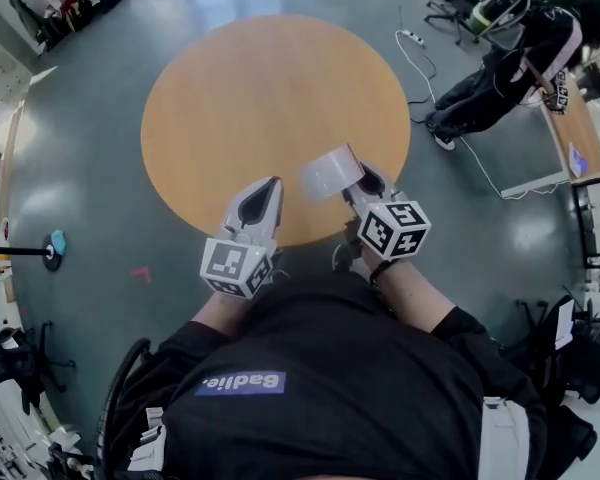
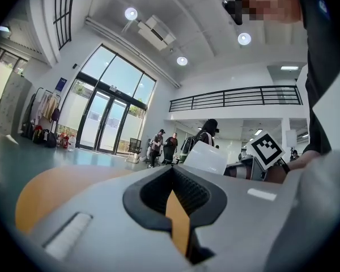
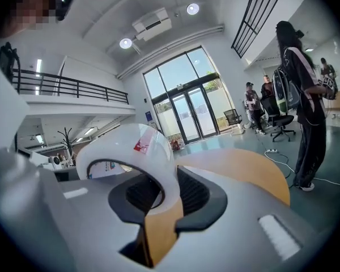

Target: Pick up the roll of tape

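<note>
The right gripper [image 3: 164, 192] pinches the wall of the tape [image 3: 137, 147] between its fingers, one inside the ring and one outside. In the head view the tape [image 1: 328, 172] is over the table [image 1: 260, 88] near its 5 o'clock rim. The left gripper [image 1: 271, 190] is at 6 o'clock, fingers pressed together and empty.

1. Daylight pours through the tall glass doors [image 2: 110, 120], and round ceiling lamps [image 2: 130, 13] burn as white spots in both gripper views.
2. The grey floor [image 1: 80, 148] shows pale glare patches; the round bench [image 1: 270, 88] is evenly lit.
3. Fisheye distortion bows straight lines, and the gripper views go black at their corners.
4. The roll of tape [image 1: 330, 171] looks washed out and soft-edged in the head view.
</note>
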### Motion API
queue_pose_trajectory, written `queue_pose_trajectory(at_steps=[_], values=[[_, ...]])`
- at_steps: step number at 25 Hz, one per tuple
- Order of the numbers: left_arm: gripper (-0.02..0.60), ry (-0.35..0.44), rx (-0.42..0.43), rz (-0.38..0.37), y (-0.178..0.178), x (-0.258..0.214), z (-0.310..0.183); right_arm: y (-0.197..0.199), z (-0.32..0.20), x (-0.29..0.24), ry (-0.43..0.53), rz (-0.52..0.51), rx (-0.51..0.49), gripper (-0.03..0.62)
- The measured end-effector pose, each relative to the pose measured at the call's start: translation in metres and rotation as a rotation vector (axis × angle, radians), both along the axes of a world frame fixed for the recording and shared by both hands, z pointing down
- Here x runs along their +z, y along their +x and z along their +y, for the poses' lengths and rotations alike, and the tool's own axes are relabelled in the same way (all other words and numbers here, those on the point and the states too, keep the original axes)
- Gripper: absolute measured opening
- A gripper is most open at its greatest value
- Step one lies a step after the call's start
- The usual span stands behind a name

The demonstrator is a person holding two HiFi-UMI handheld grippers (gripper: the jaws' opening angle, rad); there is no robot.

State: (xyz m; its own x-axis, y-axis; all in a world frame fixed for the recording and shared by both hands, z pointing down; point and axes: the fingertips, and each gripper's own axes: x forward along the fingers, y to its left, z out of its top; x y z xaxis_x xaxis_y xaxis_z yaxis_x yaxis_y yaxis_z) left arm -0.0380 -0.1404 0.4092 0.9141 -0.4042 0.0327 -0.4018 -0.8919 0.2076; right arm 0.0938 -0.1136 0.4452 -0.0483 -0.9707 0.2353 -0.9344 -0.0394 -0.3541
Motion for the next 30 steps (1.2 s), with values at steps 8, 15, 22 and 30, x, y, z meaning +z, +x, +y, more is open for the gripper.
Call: queue_pose_trajectory(at_steps=[8,15,22,30], values=[[0.014,0.027,-0.029,0.001,0.002,-0.013,0.0,-0.019,0.002,-0.015,0.043,-0.025,-0.09,0.094],[0.014,0.036,-0.034,-0.004,0.001,-0.019,0.001,-0.024,0.0,-0.025,0.061,-0.031,-0.112,0.094],[0.014,0.036,-0.029,-0.013,0.001,-0.016,0.001,-0.024,-0.002,-0.027,0.075,-0.036,-0.113,0.094],[0.014,0.042,-0.016,-0.014,-0.001,-0.017,0.0,-0.026,-0.001,-0.028,0.079,-0.03,-0.098,0.094]])
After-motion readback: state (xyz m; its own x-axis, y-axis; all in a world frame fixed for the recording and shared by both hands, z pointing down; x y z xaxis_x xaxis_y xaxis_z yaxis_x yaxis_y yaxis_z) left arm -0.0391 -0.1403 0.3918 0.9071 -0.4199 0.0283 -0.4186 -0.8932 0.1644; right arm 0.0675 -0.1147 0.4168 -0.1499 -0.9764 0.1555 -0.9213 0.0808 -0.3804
